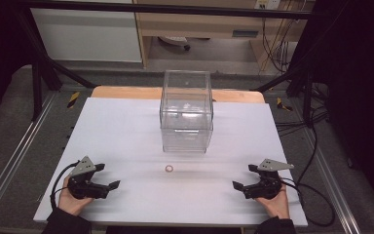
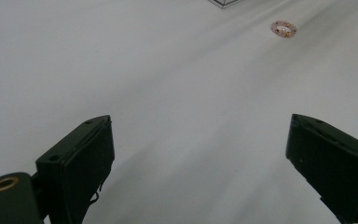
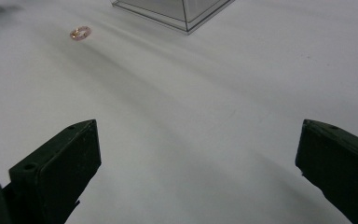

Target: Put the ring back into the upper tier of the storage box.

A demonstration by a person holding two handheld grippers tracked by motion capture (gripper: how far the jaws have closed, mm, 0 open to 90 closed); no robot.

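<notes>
My left gripper [image 1: 108, 175] rests near the table's [image 1: 126, 126] near-left corner, jaws spread wide with nothing between them, only bare white tabletop. My right gripper [image 1: 245, 176] sits near the near-right corner, jaws just as wide apart and empty. Both point inward toward the middle. Between them, well apart from each, a small pink beaded ring [image 1: 169, 168] lies flat on the table, its hole facing up; being round, it has no long axis. It sits just in front of the clear plastic box [image 1: 186, 112].
</notes>
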